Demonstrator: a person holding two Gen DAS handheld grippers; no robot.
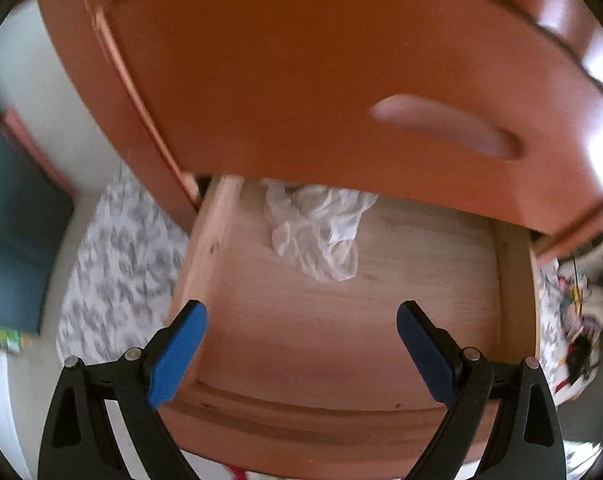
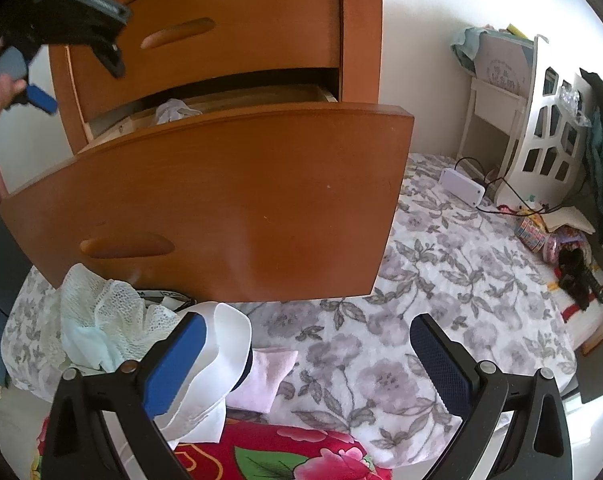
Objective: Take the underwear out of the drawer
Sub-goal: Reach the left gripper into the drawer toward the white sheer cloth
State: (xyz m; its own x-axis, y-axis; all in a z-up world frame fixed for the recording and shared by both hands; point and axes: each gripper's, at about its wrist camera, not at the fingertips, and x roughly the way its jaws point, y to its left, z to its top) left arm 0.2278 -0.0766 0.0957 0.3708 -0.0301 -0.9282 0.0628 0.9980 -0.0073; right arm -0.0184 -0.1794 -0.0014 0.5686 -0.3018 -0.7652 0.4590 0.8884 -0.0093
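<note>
Two wide-open claws, nothing held.
The left gripper [image 1: 301,354] hangs over the open drawer [image 1: 381,320], where white underwear [image 1: 321,228] lies. The right gripper [image 2: 307,364] hovers above the flowery bedspread [image 2: 441,280].

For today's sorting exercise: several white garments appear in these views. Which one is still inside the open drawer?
The crumpled white garment at the back of the open drawer. The lace piece and the folded white one already lie on the floral bedspread outside.
</note>
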